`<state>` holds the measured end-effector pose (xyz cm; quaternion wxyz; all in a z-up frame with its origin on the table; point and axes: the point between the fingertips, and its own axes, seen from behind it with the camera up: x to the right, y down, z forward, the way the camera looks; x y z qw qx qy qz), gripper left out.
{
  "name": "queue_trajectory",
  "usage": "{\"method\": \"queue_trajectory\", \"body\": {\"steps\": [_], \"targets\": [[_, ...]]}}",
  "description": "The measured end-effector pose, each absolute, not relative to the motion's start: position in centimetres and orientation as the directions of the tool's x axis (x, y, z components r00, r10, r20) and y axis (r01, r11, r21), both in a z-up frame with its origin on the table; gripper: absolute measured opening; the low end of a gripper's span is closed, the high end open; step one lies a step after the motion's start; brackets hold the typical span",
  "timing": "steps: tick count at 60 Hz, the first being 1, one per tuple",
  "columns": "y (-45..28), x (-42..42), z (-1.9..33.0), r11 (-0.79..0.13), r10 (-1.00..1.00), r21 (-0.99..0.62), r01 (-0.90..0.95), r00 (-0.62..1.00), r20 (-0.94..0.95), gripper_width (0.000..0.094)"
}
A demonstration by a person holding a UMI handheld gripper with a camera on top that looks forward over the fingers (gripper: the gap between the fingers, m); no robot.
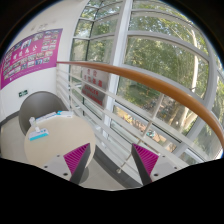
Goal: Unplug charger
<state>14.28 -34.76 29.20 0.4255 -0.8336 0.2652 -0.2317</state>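
— Where is the charger from the jaws?

— A white object, perhaps the charger (38, 131), lies on the round surface (70, 140), ahead and left of the gripper (110, 158) — I cannot confirm it.

— The jaws?

— Open, holding nothing; the fingers (76, 156) stand wide apart.

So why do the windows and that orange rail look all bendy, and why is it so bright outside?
In the gripper view, the wide-angle lens curves the window frames and the orange handrail; daylight floods through the glass, washing out the trees beyond; the round table sits in softer indoor light; the tongs are open, their pink pads dimmer and shaded.
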Motion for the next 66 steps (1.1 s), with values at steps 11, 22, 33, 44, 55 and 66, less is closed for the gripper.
{"method": "queue_trajectory", "body": {"steps": [11,22,33,44,55,66], "targets": [[-35.4,14.3,25.8,-0.529,-0.632,-0.805,-0.267,0.758,0.164,0.0858],[-34.1,9.7,20.7,-0.580,-0.546,-0.775,-0.251,0.826,0.141,0.0856],[-25.0,-1.2,13.8,-0.618,-0.340,-0.764,-0.186,0.939,0.047,0.0862],[-10.2,-10.4,10.5,-0.573,-0.154,-0.810,-0.128,0.987,-0.047,0.0863],[4.5,-13.4,7.4,-0.538,-0.099,-0.841,-0.064,0.995,-0.012,0.0859],[13.6,-12.3,3.5,-0.546,-0.111,-0.837,-0.037,0.993,0.028,0.0723]]}}
